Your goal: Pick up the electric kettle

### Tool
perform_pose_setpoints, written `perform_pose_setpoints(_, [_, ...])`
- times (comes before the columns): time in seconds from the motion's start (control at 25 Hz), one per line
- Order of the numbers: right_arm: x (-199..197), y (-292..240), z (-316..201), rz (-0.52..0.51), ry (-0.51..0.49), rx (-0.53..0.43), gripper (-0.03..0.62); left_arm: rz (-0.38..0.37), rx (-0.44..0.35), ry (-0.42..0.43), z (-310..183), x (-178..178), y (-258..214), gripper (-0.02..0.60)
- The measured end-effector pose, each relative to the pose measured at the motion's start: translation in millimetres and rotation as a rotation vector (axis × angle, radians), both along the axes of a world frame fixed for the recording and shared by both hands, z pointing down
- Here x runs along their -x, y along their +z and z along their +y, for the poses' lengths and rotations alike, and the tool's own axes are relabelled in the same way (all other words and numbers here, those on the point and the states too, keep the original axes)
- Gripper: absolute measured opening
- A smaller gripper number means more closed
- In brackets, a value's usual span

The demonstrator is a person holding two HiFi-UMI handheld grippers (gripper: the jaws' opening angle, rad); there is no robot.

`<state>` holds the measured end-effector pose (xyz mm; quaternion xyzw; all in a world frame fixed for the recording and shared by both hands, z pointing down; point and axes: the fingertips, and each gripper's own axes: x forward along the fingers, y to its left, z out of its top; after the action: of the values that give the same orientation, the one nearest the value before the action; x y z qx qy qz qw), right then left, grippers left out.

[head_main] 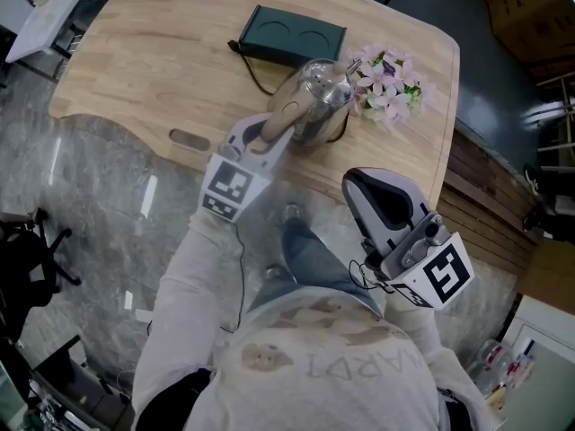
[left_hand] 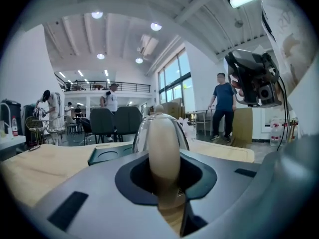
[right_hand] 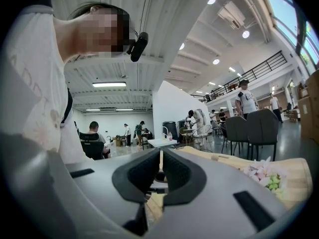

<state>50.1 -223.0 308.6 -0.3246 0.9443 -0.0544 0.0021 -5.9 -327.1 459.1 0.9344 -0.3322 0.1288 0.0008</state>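
A pale wooden surface [head_main: 153,70] stands in a tall white hall (glossy grey floor [head_main: 99,205]). At its front part is the shiny steel electric kettle [head_main: 322,97], its beige handle [left_hand: 163,148] gripped by the left claw [head_main: 272,133]. Behind the kettle lies a dark green tray [head_main: 292,36]; beside it, pink flowers [head_main: 388,83]. The right claw [head_main: 373,200] is closed, empty.

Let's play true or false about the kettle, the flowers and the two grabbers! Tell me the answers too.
1. The left hand-held gripper grips the electric kettle by its beige handle. True.
2. The right hand-held gripper holds the flowers. False: its jaws are together with nothing between them.
3. In the head view, the flowers lie to the right of the electric kettle. True.
4. The electric kettle sits in the dark green tray. False: the tray lies beyond it on the table, empty.
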Motion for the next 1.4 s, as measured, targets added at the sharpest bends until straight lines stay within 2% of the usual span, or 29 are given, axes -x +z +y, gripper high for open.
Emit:
perform_pose_setpoints(0.28, [-4,-2,7,0.0,0.002,-0.009,0.028,0.007,-0.03,-0.007,5,-8,-8,0.08])
perform_pose_setpoints(0.52, [-6,0,14,0.011,0.006,-0.012,0.028,0.125,-0.098,-0.027,3,-9,-36,0.074])
perform_pose_setpoints(0.64, [-9,-1,18,0.013,0.014,-0.016,0.028,0.119,-0.122,-0.02,2,-13,-45,0.069])
perform_pose_setpoints(1.4, [-16,-5,24,0.016,0.027,-0.03,0.028,0.126,-0.13,-0.04,6,-15,-56,0.066])
